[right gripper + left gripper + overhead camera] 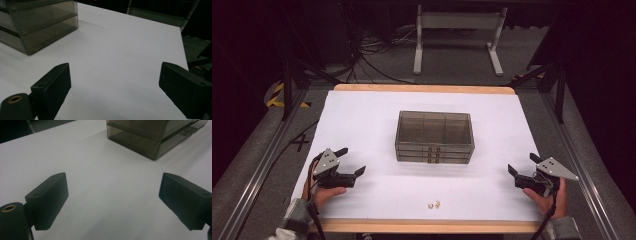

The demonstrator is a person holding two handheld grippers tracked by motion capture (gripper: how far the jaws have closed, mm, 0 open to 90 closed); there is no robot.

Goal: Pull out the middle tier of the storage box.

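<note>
Now my left gripper (352, 161) and right gripper (522, 164) rest spread wide, empty, near the table's (362, 110) front corners, drawer box (434, 136) mid-table.

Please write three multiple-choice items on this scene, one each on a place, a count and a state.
1. Where do the small round pale pieces lie on the white table?
A. near the person's edge
B. atop the box
C. by the far edge

2. How many such pieces are there?
A. two
B. five
C. nine

3. How stands the left gripper?
A. shut
B. open, empty
C. holding a piece

Answers: 1 A, they sit before the smoky clear plastic drawer box; 2 A, a pair shows; 3 B, jaws wide apart.
</note>
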